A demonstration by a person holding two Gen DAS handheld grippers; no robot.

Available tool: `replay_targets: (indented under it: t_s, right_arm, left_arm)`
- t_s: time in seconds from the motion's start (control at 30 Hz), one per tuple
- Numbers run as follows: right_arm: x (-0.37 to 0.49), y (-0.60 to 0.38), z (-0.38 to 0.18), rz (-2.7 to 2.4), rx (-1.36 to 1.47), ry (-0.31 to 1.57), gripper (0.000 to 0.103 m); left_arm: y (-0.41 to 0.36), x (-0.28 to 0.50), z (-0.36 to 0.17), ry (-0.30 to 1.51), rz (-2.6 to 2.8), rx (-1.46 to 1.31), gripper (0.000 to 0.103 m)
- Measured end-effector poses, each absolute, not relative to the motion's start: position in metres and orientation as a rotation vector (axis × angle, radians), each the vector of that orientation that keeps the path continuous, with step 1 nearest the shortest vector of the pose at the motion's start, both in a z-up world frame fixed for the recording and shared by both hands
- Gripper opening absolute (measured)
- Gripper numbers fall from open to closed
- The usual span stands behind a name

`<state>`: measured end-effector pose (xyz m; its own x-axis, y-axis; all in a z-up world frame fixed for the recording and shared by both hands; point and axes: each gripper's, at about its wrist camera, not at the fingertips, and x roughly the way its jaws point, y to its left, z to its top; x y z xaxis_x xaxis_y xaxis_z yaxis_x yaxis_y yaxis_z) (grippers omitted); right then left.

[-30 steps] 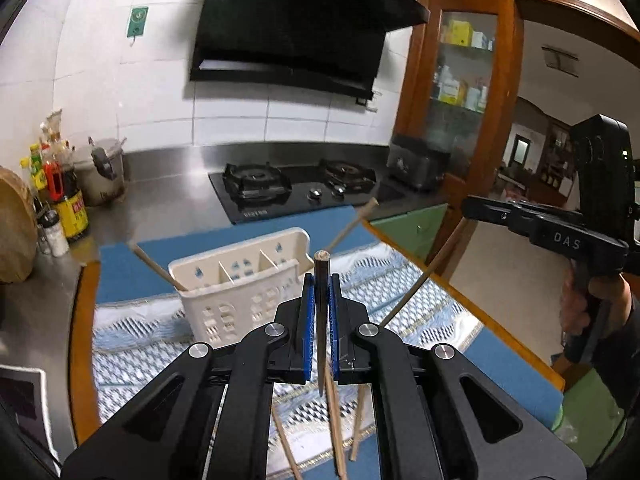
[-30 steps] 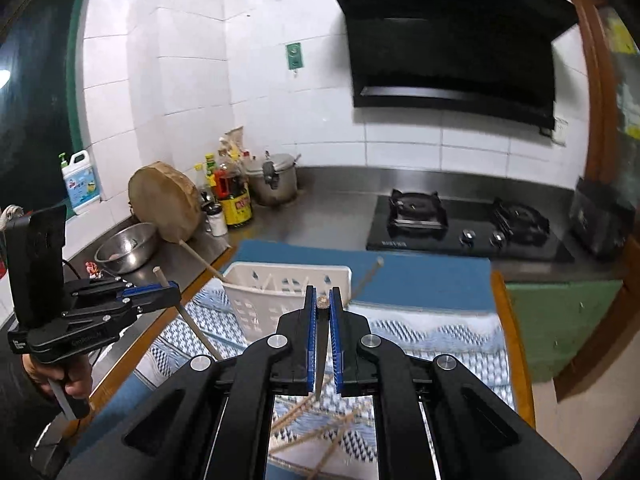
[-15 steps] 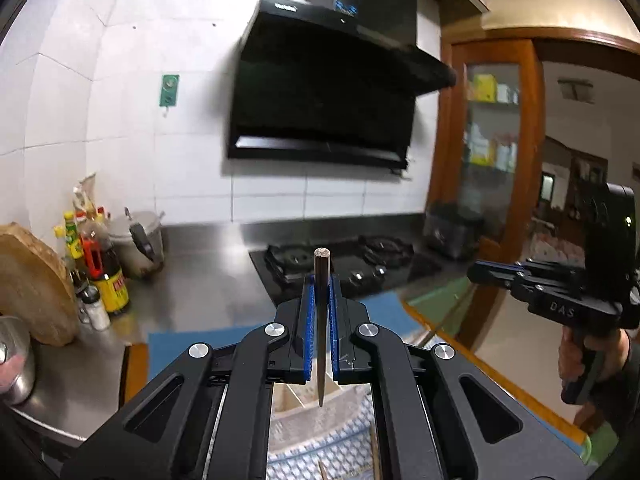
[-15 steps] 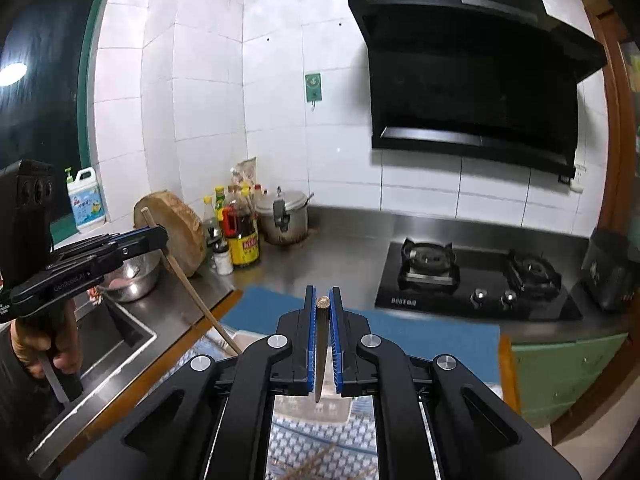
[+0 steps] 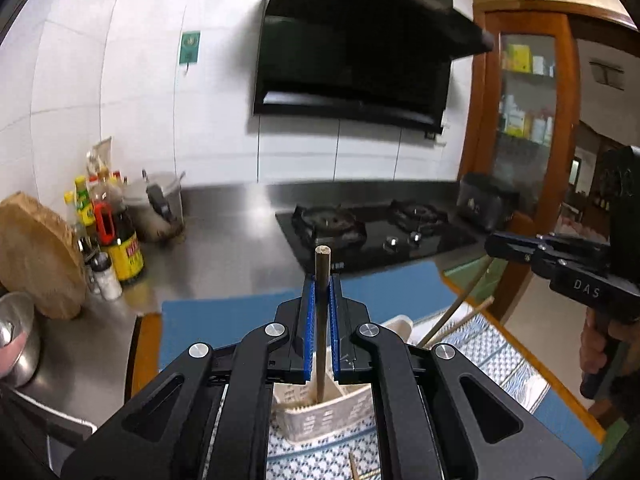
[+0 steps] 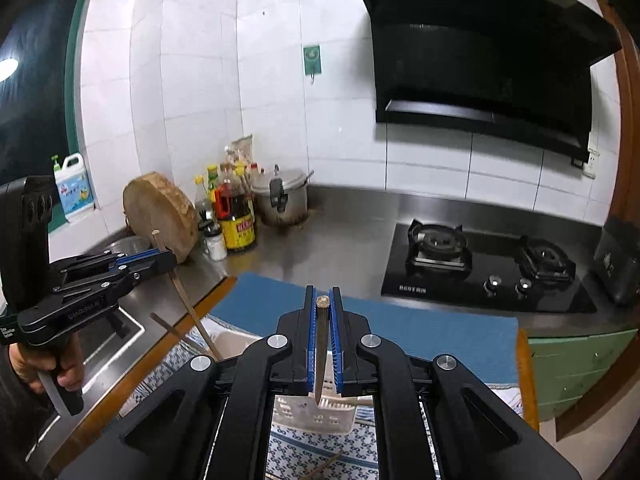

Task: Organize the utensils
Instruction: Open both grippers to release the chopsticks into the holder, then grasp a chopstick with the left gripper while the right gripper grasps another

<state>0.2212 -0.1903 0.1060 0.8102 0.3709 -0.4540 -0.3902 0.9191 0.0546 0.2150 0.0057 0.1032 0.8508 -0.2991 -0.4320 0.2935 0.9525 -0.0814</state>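
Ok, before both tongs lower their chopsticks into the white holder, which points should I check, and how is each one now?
1. Left tongs shut on a chopstick: ok.
2. Right tongs shut on a chopstick: ok.
3. Left chopstick's tip above the white holder: ok; it points into a compartment.
4. Right chopstick's tip over the holder: ok in the right wrist view.
5. Room in the holder: cannot tell; other chopsticks already lean out of it.
6. Loose chopsticks still on the patterned cloth: not ok; they remain to collect.
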Motion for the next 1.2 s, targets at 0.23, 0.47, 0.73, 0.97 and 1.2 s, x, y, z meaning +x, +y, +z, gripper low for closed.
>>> replay_targets:
  t_s: [0.23,0.47,0.73,0.97,1.2]
  right_arm:
    - [0.223,-0.190,0.090,0.397,-0.048,0.505,0.008]
    - [0.188,-0.197,0.090,0.388,-0.075,0.476,0.015]
    - [0.129,-0.208,0.051,0.405,-0.082,0.545,0.020]
    - [0.082,-0.216,-0.007,0.374,-0.061,0.673,0.021]
    - [0.046,-0.211,-0.057,0.330,-0.055,0.775,0.021]
  left_arm:
    - [0.006,0.216,0.090,0.515,-0.298,-0.004,0.008]
    - [0.003,0.201,0.095,0.544,-0.304,0.010,0.009]
    - [-0.001,0.160,0.078,0.612,-0.370,-0.001,0.010]
    - [-0.006,0.118,0.023,0.777,-0.377,0.063,0.010]
    - [0.005,0.080,-0.040,0.957,-0.295,0.056,0.010]
